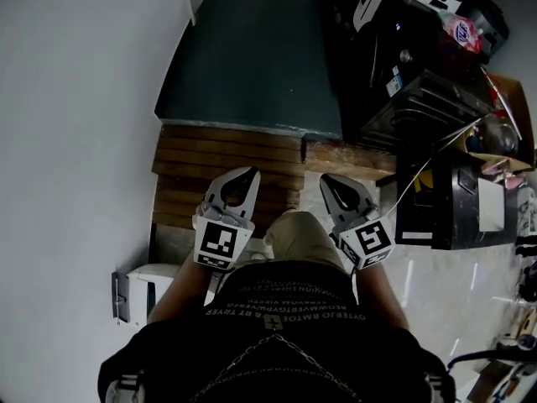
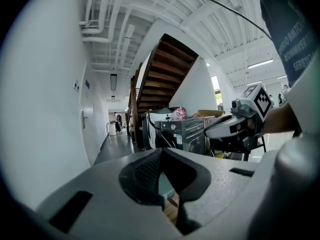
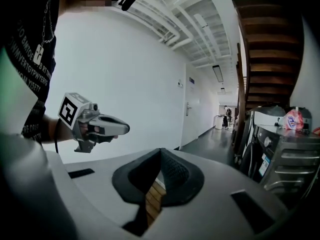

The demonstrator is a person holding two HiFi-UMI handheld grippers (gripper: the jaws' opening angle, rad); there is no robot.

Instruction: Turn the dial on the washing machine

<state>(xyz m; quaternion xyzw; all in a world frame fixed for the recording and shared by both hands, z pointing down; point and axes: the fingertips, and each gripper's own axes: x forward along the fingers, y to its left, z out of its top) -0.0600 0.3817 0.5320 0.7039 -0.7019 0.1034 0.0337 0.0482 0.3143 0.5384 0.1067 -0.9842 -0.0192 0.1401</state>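
A person stood in a white-walled corridor beside a wooden staircase (image 1: 225,159), a hand-held gripper in each hand, both held out level in front of the body and side by side. The left gripper (image 1: 250,173) had its jaws together, the tips meeting with nothing between them; the right gripper (image 1: 326,180) was likewise closed and empty. The washing machine (image 3: 281,155), a dark grey front-loader with a ribbed panel across its front, stood among other appliances under the staircase, off to the person's right and well apart from both grippers. Its dial (image 3: 268,141) showed in the right gripper view as a small, round, pale knob near the upper left of the machine's front, above a blue-and-white sticker (image 3: 263,165); its markings were too small to read. A pink-printed packet (image 3: 292,119) lay on top of the machine. Neither gripper touched the dial.
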